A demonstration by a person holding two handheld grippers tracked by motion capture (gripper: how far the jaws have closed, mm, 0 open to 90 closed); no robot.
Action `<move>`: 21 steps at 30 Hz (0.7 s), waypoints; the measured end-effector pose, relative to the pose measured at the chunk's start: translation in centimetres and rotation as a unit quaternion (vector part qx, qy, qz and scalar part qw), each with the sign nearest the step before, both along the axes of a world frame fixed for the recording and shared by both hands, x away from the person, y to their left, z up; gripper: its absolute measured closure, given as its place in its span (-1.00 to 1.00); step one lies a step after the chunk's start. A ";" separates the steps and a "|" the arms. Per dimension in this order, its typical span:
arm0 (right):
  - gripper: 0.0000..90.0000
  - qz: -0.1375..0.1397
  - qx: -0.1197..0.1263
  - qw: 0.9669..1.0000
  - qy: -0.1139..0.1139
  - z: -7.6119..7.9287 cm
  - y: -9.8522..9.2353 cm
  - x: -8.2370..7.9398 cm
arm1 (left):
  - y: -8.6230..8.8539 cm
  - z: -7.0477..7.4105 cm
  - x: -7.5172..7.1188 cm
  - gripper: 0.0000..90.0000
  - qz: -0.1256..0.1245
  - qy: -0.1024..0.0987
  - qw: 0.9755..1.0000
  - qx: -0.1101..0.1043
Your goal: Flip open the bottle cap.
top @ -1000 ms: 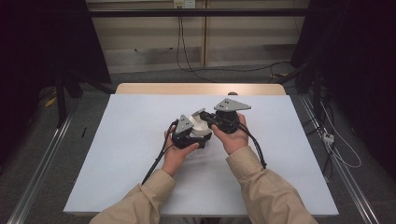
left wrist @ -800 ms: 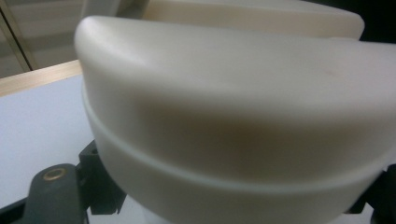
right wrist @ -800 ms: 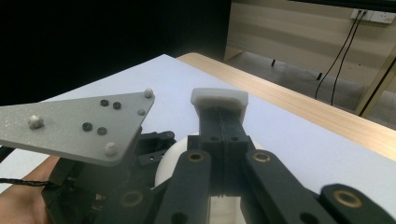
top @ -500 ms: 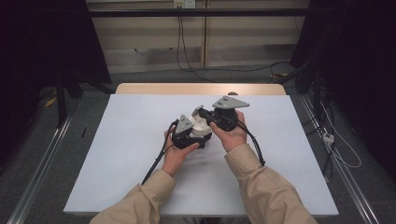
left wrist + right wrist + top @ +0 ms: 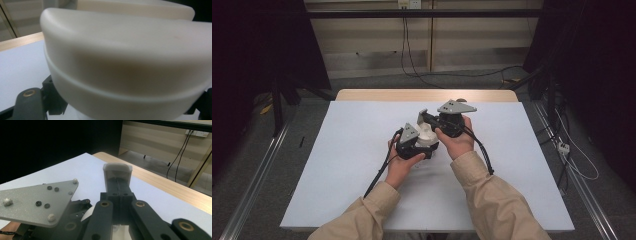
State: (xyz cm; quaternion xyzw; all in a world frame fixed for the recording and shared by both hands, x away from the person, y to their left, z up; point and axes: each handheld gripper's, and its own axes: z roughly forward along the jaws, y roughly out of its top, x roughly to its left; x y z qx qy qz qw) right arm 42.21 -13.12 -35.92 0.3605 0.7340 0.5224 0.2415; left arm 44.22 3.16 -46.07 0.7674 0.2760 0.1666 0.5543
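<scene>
Both hands hold their grippers close together above the middle of the white table (image 5: 337, 150). My left gripper (image 5: 429, 142) is shut on a cream, rounded container (image 5: 427, 134). The container (image 5: 125, 62) looms right in front of the left gripper view, with a black jaw on each side of its lower part. My right gripper (image 5: 422, 116) points left, just above and behind the container, with its jaws pressed together. In the right gripper view a pale grey cap (image 5: 117, 171) sits over the shut fingertips of the right gripper (image 5: 117, 178). The left gripper's grey plate (image 5: 37, 202) lies below them.
A wooden strip (image 5: 422, 95) runs along the table's far edge. Beyond it stand a low shelf and hanging cables (image 5: 404, 45). Metal rails (image 5: 252, 195) run along the floor on both sides. Black cables (image 5: 379, 172) trail from the grippers toward the person.
The right gripper has edged slightly to the left and away from the person. The left gripper and the cream container have stayed put.
</scene>
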 end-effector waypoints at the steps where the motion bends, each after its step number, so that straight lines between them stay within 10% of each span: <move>1: 1.00 -0.001 0.000 1.000 0.000 0.0 0.0 0.0 | 0.0 0.0 0.0 -0.60 0.000 0.000 1.000 0.001; 21: 1.00 0.000 -0.002 1.000 -0.001 -0.1 0.4 1.0 | 0.0 0.0 0.0 -0.60 -0.001 0.000 1.000 -0.001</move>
